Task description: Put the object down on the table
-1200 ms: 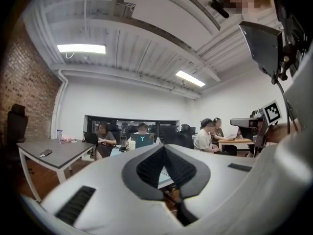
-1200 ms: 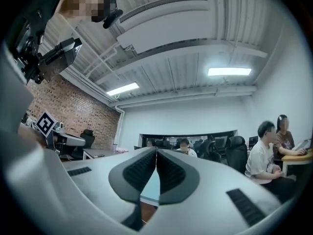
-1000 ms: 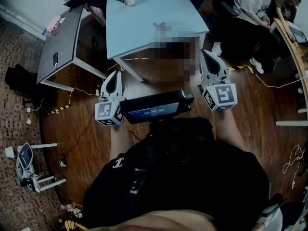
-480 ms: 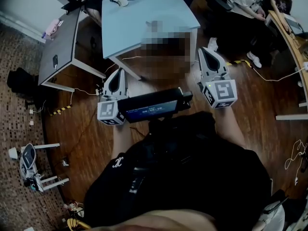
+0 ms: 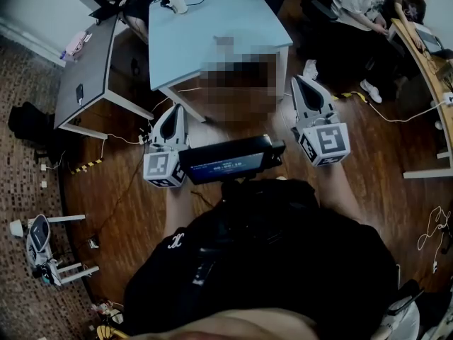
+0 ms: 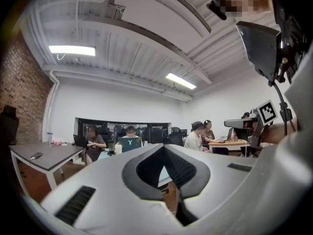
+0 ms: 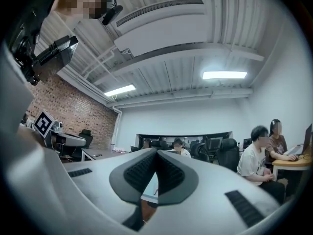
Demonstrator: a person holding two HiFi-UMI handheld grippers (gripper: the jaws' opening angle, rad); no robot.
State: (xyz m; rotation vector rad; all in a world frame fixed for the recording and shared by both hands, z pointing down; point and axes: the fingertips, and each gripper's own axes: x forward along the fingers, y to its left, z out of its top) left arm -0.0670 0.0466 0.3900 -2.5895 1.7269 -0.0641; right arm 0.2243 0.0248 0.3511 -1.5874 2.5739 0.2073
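Office, wood floor (image 5: 120, 190), blue table (image 5: 212, 27) ahead, just past the gripper tips. Change over the last second: both grippers edge forward toward the table, held level, and now sit about still. State: left gripper (image 5: 175, 112) is pressed together with nothing between the pads; right gripper (image 5: 302, 83) likewise, closed and empty. No object in either, so I can't tell which thing the task means or where it is. Reads as approach, not put-down.

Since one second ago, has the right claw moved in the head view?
Yes, slightly. The right claw has shifted a little to the right, judged against the near right corner of the blue table.
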